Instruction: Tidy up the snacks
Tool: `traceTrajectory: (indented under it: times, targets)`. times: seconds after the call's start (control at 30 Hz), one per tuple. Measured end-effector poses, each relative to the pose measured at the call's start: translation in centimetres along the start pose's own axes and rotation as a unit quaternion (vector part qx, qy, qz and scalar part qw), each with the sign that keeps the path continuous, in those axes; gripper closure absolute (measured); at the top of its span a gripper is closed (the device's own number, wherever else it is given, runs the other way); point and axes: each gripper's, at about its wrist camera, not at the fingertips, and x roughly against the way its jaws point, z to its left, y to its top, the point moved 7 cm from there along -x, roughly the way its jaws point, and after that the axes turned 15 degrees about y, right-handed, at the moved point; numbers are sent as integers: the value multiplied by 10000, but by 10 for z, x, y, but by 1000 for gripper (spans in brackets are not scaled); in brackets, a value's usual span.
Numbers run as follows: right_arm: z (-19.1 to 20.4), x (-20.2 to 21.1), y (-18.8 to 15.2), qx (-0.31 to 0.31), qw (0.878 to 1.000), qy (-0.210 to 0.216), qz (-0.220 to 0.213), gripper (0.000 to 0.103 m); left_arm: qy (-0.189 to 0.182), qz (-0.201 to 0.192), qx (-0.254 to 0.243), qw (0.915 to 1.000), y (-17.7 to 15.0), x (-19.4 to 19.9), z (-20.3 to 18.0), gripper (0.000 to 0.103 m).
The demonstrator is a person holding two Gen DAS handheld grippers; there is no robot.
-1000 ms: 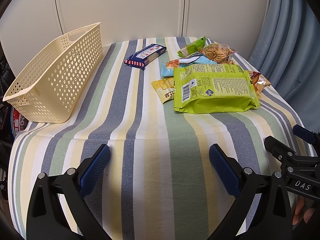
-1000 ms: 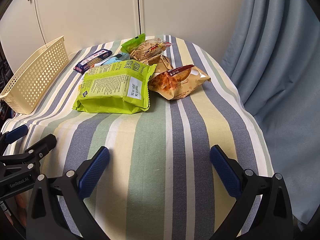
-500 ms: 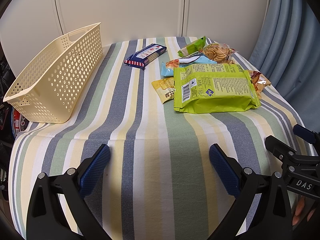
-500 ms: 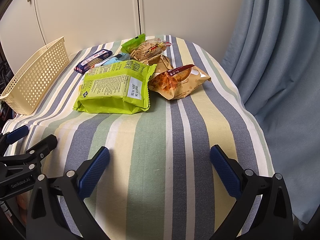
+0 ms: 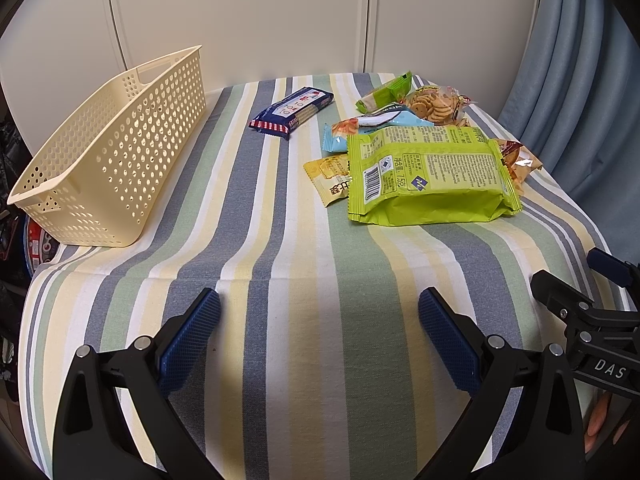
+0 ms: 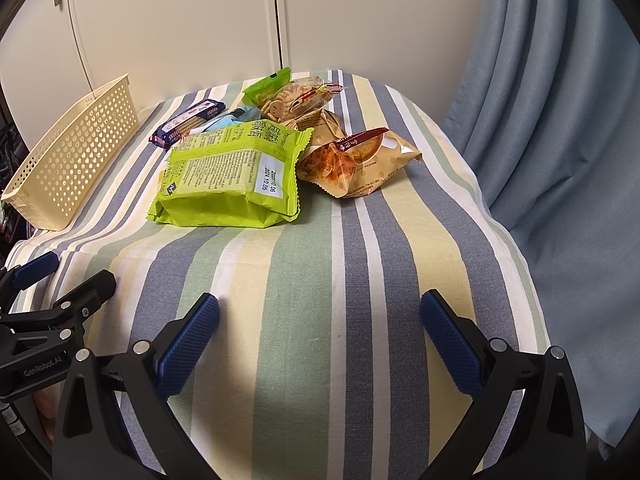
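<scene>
Nothing has moved; lime snack bag label reads "2024.10.05"

The green bag covers most of the yellow packet and the blue packet beyond the left fingers. The right gripper is cut by the picture's edge. Package print is too small to read.
</scene>
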Motion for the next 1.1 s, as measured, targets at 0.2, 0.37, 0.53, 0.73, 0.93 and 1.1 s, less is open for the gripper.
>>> traceTrajectory:
  times: [0.2,0.37,0.53,0.73,0.93,1.1]
  targets:
    - [-1,0,0,-5,10000,5,-3,5,-5,1,4,10000,1,1,0,2]
    - [0,1,-1,20,10000,-51,13,5,3,-2,-1,10000,0,1,0,2]
    - [0,1,-1,8,10000,-52,7,5,13,-7,-7,10000,-1,0,0,2]
    - [2,1,-1,-16,9998,-202,53,5,-17,3,9,10000,-1,0,0,2]
    - [0,3,0,-67,9999,-121,48,5,-89,10,-34,10000,2,0,0,2]
    - [-4,6,4,-185,9998,83,-9,5,-359,26,5,9994,11,-5,-1,2]
